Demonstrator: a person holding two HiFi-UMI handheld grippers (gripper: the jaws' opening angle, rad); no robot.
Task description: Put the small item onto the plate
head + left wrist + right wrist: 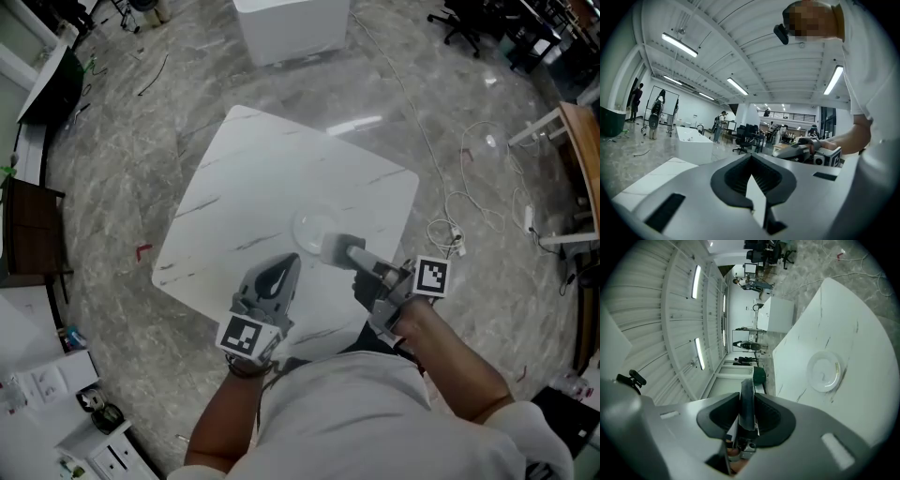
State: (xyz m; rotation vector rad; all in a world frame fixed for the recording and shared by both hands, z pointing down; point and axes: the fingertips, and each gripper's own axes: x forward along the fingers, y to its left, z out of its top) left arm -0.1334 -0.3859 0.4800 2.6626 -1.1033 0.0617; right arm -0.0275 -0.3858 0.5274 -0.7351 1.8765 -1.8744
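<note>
Plate (315, 228) on white table (234, 178); small item (746, 401) not on it yet. Item is a slim, dark grey strip, clamped in R gripper (335, 247) just beside plate. L gripper (289, 264) jaws together, w/ nothing between.

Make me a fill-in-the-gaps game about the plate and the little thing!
1. The plate sits on the white ___.
2. The small grey item is pinched by the ___ gripper.
3. The plate has ___ on it yet.

Missing words: table; right; nothing
</note>
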